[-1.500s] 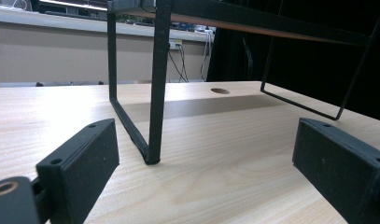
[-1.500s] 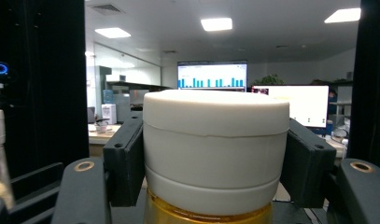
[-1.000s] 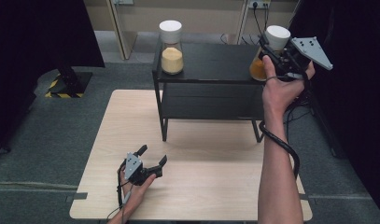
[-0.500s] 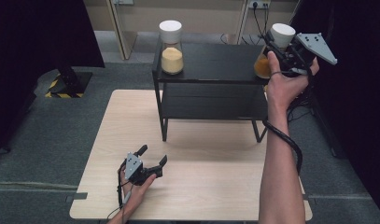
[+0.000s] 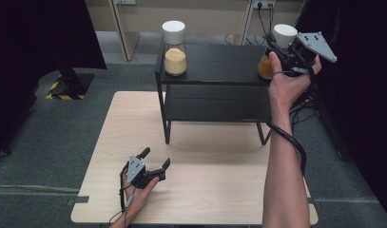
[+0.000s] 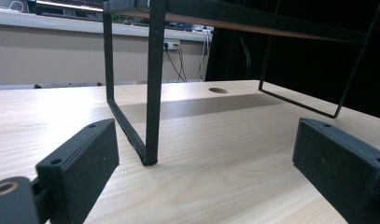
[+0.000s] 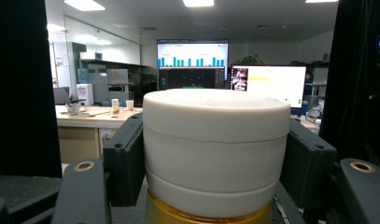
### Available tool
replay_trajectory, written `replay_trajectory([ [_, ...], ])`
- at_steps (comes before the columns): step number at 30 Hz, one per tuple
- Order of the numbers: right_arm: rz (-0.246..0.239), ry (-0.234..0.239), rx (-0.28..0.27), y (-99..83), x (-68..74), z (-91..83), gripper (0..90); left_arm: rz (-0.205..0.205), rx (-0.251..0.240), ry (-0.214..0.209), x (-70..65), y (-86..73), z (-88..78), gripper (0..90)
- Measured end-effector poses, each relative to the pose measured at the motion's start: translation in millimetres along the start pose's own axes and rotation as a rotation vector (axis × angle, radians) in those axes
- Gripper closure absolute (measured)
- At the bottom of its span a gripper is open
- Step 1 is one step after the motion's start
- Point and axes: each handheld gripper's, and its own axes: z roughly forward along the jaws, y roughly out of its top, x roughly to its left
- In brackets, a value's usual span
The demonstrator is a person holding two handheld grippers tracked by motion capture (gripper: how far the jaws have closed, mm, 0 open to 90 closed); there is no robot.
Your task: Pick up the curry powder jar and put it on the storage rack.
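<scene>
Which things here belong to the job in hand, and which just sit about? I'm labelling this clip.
In the job:
- right gripper, shut on the white lid
- white lid of the amber jar
- black shelf under that jar

Just about:
- second jar, on the shelf's left
- left gripper, open, low over the wooden table

right claw (image 5: 282, 51) | drifts slightly right and toward the shelf's back edge | jar (image 5: 279, 54) travels along, gripped at its white lid (image 7: 216, 140)

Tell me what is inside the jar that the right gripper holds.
The jar holds something orange-yellow in its lower part, below the white lid. The right gripper and hand cover much of the glass, so the fill level stays unclear.
</scene>
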Motion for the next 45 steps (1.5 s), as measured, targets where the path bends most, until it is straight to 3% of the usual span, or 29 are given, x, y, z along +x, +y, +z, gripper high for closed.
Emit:
replay_trajectory([
  [12, -0.025, -0.008, 0.000, -1.8, 5.8, 1.0, 33.5, -0.001, -0.001, 0.001, -0.1, -0.3, -0.2, 6.5],
  [21, -0.002, -0.008, 0.000, -1.7, 6.6, 1.4, 31.8, 0.001, 0.001, 0.000, -0.3, 0.1, 0.0, 6.4],
  [33, 0.049, -0.004, 0.024, -0.1, 2.6, -6.1, 10.4, 0.004, 0.000, -0.001, -1.0, 0.0, 0.1, 6.4],
  [45, 0.031, 0.049, 0.039, -7.1, -4.6, -31.8, 7.5, 0.010, 0.001, -0.004, -1.8, -0.1, 0.4, 6.5],
])
